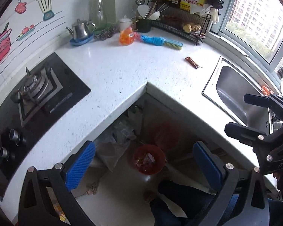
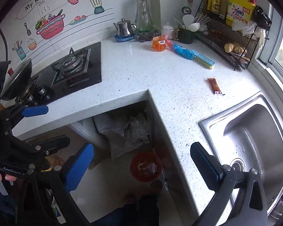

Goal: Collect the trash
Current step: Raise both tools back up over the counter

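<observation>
1. The left gripper [image 1: 143, 166] is closest to us. Its two blue pads [image 1: 80, 164] are spread wide apart, and nothing is between them.
2. The right gripper [image 2: 141, 166] is also spread wide with nothing in it. It hangs over the near edge of the table [image 2: 160, 71], beside the sink [image 2: 254, 131].
3. Down on the floor [image 1: 122, 184], under the inside corner of the table, sits a red bin [image 1: 149, 159]. There is some trash inside it already.
4. A person's dark shoe [image 1: 171, 190] is on the floor just near the bin.
5. A small brown wrapper [image 2: 214, 86] lies flat on the white table. It is to the right, between the sink and the wire rack [image 2: 230, 43], and it touches nothing else.
6. Both grippers are well apart from the wrapper.
7. Far back on the table lie an orange packet [image 2: 159, 44] and a blue brush [image 2: 194, 56], close to each other.
8. A shiny teapot [image 2: 124, 29] stands on a blue dish at the far wall, next to a glass jug [image 2: 143, 16].
9. On the left is the black stove [image 2: 75, 67].
10. A yellow bottle [image 2: 239, 9] stands on top of the wire rack by the window.
</observation>
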### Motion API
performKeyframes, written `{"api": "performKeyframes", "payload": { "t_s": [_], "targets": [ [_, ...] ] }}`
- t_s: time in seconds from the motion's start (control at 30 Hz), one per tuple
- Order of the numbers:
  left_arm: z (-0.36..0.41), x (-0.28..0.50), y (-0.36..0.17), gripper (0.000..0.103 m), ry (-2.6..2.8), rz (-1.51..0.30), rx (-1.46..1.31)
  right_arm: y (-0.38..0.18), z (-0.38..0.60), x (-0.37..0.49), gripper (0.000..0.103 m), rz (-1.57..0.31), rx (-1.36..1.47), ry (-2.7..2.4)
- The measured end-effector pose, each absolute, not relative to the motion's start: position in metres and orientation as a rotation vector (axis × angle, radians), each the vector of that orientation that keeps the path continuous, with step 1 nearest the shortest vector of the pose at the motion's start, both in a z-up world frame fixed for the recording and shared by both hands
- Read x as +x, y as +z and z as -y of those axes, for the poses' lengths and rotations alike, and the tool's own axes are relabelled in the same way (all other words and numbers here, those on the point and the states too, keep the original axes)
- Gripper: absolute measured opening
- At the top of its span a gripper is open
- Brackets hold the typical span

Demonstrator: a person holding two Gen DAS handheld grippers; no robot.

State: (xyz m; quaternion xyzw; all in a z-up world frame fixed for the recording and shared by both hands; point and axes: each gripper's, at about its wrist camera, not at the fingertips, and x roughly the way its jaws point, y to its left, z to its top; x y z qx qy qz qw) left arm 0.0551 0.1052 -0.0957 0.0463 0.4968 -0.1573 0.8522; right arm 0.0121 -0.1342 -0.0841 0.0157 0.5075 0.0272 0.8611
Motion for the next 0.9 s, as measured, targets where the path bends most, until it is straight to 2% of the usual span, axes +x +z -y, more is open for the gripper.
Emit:
{"api": "performKeyframes", "payload": {
  "t_s": [0.47,0.9],
  "targets": [
    [-0.063,0.171,-0.065,0.103,-0.338,-0.99,0.118,-0.06,0.189,0.103,0.102,-0.991,0.031,0.072],
    [-0.05,0.296,-0.049,0.103,-0.336,-0.979,0.161,-0.048,0.229,0.204,0.102,-0.998,0.005,0.074]
  ]
}}
